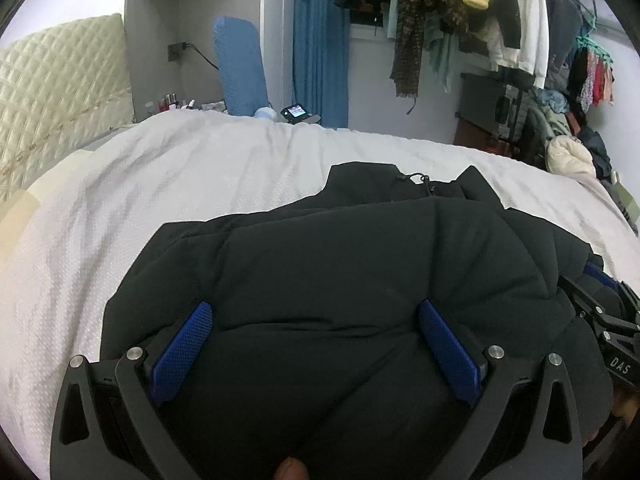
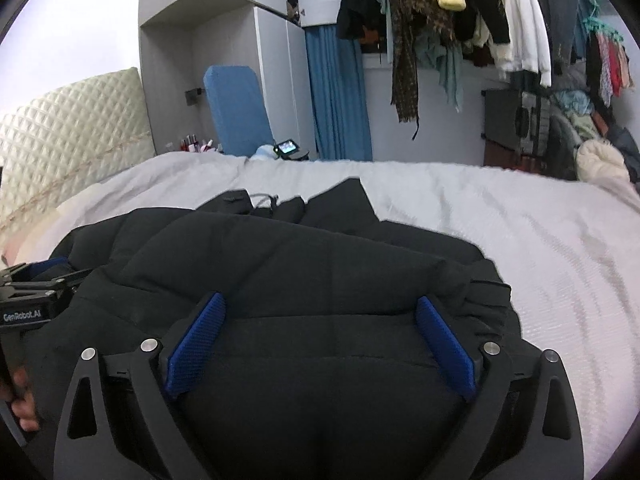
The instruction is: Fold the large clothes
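Note:
A black padded jacket (image 1: 340,264) lies folded in a thick bundle on the white bed (image 1: 180,184). My left gripper (image 1: 316,320) is open, its blue pads (image 1: 184,344) spread wide over the bundle's near left part. My right gripper (image 2: 320,312) is open too, its blue pads (image 2: 444,344) spread over the bundle's near right part (image 2: 320,272). Each gripper shows at the edge of the other's view: the right one in the left wrist view (image 1: 600,312), the left one in the right wrist view (image 2: 36,292). The jacket's collar and zipper pull (image 1: 424,180) point toward the far side.
A quilted cream headboard (image 1: 60,88) stands at the left. Beyond the bed are a blue cushion (image 1: 240,72), a blue curtain (image 1: 320,60), a small lit screen (image 1: 294,113) and a rail of hanging clothes (image 1: 480,12). White bedding (image 2: 520,240) lies right of the jacket.

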Action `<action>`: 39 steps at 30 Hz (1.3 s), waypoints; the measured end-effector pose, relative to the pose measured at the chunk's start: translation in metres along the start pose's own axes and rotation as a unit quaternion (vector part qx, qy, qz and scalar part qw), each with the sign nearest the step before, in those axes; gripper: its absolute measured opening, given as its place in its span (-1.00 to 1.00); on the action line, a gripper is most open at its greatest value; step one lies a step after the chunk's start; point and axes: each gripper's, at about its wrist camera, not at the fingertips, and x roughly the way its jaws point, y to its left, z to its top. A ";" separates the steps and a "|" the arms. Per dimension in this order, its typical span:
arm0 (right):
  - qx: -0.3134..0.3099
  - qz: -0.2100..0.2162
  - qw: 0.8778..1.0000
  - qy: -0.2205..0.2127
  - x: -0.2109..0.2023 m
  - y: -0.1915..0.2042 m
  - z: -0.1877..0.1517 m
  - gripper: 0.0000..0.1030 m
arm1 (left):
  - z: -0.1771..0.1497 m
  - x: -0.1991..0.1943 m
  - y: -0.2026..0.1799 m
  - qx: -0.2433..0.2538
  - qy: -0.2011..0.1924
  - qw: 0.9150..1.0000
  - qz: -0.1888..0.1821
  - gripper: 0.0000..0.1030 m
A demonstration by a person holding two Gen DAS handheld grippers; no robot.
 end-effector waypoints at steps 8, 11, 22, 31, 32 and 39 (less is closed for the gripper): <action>0.012 0.007 0.999 0.035 -0.023 0.006 0.020 0.90 | 0.007 -0.029 0.002 -0.020 0.012 1.000 0.011 1.00; 0.000 0.013 0.999 0.033 -0.053 0.010 0.030 0.89 | 0.015 -0.058 0.005 -0.022 0.014 1.000 0.012 1.00; -0.031 0.024 0.999 -0.021 -0.221 0.032 0.065 0.89 | 0.029 -0.241 0.000 -0.040 -0.014 0.999 -0.024 1.00; 0.040 0.026 0.999 -0.020 -0.333 0.017 0.044 0.90 | -0.007 -0.381 -0.012 -0.030 -0.027 0.996 -0.080 1.00; 0.051 0.025 0.998 -0.015 -0.339 0.013 0.037 0.90 | -0.013 -0.387 -0.011 -0.030 -0.023 0.996 -0.084 1.00; 0.120 0.025 0.991 0.058 -0.348 -0.018 -0.031 0.90 | -0.079 -0.390 0.029 -0.077 0.053 0.989 -0.118 1.00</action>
